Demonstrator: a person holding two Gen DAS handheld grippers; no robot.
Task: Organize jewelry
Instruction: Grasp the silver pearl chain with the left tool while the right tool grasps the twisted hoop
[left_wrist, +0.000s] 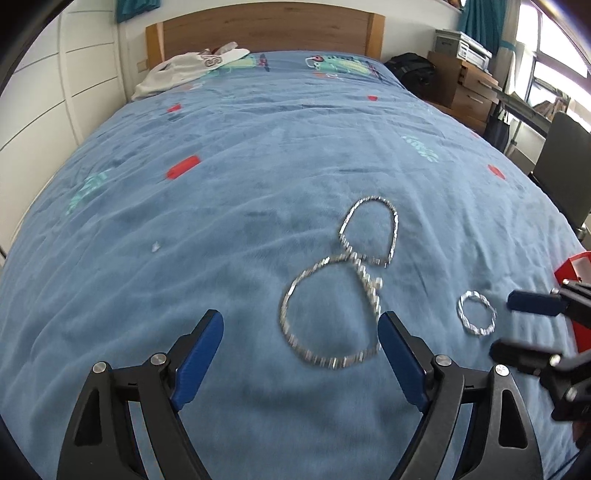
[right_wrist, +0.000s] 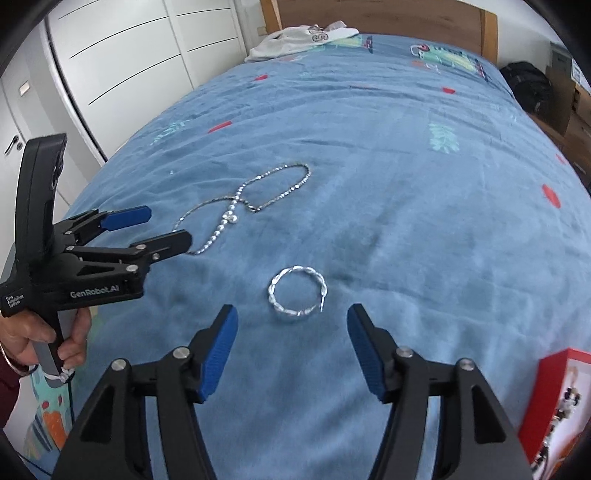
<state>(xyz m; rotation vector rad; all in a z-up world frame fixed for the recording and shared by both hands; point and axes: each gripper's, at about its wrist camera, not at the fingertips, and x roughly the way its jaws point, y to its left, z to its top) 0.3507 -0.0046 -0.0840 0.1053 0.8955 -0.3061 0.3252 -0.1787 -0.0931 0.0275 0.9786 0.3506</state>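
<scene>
A silver chain necklace (left_wrist: 332, 295) lies in a figure-eight on the blue bedspread; it also shows in the right wrist view (right_wrist: 240, 206). A small twisted silver bracelet (left_wrist: 476, 314) lies to its right, and shows in the right wrist view (right_wrist: 297, 295). My left gripper (left_wrist: 301, 325) is open, low over the bed, with the near loop of the necklace between its fingers; it appears in the right wrist view (right_wrist: 168, 227). My right gripper (right_wrist: 291, 321) is open and empty, just short of the bracelet; it also shows in the left wrist view (left_wrist: 506, 325).
A red jewelry box (right_wrist: 554, 402) holding pieces stands at the right on the bed; its corner shows in the left wrist view (left_wrist: 572, 269). White clothing (left_wrist: 184, 70) lies by the wooden headboard (left_wrist: 266, 29). White wardrobe doors (right_wrist: 129, 66) stand left; boxes and a desk (left_wrist: 461, 81) right.
</scene>
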